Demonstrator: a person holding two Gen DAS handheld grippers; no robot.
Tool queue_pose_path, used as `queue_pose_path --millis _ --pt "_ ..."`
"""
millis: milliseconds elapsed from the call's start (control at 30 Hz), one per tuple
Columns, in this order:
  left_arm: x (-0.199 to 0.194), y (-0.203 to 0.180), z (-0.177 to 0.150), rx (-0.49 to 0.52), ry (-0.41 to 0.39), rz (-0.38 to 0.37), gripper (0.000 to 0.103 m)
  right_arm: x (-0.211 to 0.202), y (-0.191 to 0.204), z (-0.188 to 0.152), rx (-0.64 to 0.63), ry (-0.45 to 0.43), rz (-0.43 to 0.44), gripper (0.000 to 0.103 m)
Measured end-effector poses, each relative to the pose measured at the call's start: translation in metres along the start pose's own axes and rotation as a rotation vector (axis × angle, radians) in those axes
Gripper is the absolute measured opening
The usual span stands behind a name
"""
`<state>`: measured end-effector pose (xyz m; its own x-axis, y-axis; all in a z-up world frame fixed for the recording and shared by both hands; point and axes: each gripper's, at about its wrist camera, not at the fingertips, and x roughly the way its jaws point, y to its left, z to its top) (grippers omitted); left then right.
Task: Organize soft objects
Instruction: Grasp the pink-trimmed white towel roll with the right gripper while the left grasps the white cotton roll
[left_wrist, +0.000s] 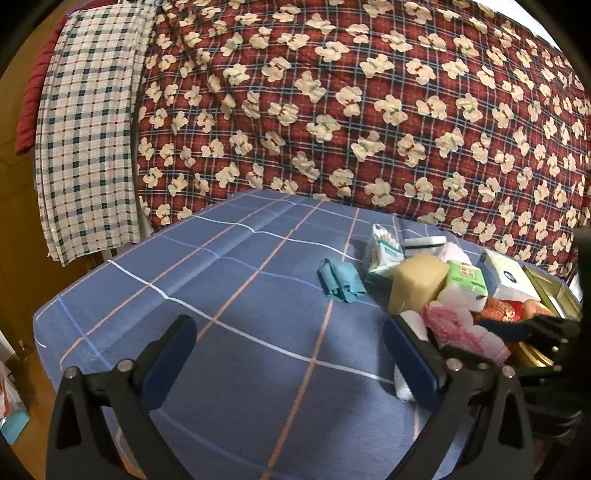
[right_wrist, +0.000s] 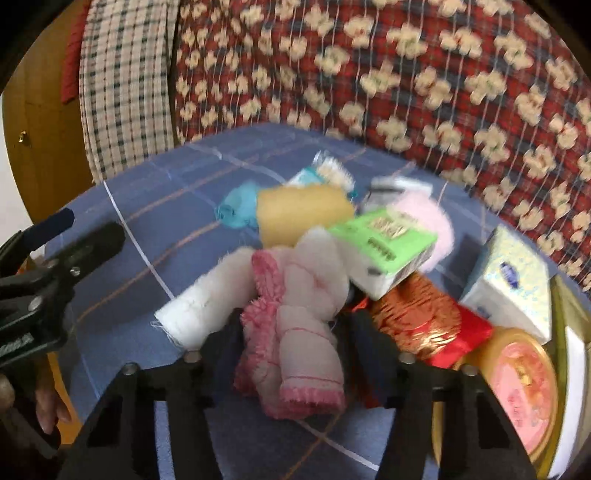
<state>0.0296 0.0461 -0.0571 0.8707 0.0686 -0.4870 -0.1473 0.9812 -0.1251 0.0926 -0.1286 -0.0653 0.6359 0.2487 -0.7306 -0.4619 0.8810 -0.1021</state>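
Pink-trimmed cloth (right_wrist: 291, 332) clenched in right hand-held gripper (right_wrist: 291, 354), pick step; left hand-held gripper (left_wrist: 291, 362) released; next needs lifting clear of pile.

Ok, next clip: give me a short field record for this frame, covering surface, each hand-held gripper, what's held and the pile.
surface: blue checked cushion
left hand-held gripper: open, empty, over bare cushion
right hand-held gripper: closed around pink-edged cloth
pile: yellow sponge, green tissue pack, white tissue pack, red-gold pouch
apart from pile: teal cloth, lying alone on the cushion
container: gold tin at right edge
image quality: right wrist view motion-blurred
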Motion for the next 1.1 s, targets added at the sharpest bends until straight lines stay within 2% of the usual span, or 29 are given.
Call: queue_pose_path --millis 33,100,167,433,567,700,867,933,1000,1067,1100 --pt "0.000 -0.002 0.000 0.003 0.002 -0.003 0.102 0.001 -0.002 0.000 0.004 0.006 0.007 0.052" --pt "0.000 -0.007 -0.001 0.013 0.007 -0.020 0.102 0.001 -0.002 0.000 0.008 0.006 0.021 0.040" --pt "0.000 -0.013 -0.001 0.027 0.007 -0.024 0.102 -0.004 -0.005 -0.001 0.026 -0.021 0.023 0.035" --pt "0.002 -0.036 0.001 0.082 0.012 -0.042 0.101 -0.033 -0.022 -0.004 0.128 -0.174 -0.010 0.034" --pt "0.006 -0.050 0.001 0.115 0.026 -0.061 0.095 -0.042 -0.027 -0.005 0.161 -0.221 -0.037 0.034" --pt "0.015 -0.063 0.001 0.149 0.063 -0.080 0.081 -0.044 -0.031 -0.007 0.187 -0.232 -0.044 0.034" --pt "0.022 -0.076 0.003 0.191 0.118 -0.105 0.077 -0.046 -0.031 -0.007 0.186 -0.243 -0.057 0.034" --pt "0.024 -0.084 0.001 0.225 0.126 -0.093 0.065 -0.047 -0.031 -0.008 0.187 -0.246 -0.061 0.034" --pt "0.028 -0.089 0.000 0.249 0.149 -0.095 0.047 -0.048 -0.032 -0.009 0.195 -0.253 -0.061 0.034" --pt "0.034 -0.092 -0.004 0.269 0.187 -0.091 0.044 -0.049 -0.033 -0.009 0.208 -0.255 -0.058 0.034" --pt "0.037 -0.093 -0.005 0.272 0.203 -0.112 0.043 -0.049 -0.035 -0.008 0.213 -0.253 -0.054 0.034"
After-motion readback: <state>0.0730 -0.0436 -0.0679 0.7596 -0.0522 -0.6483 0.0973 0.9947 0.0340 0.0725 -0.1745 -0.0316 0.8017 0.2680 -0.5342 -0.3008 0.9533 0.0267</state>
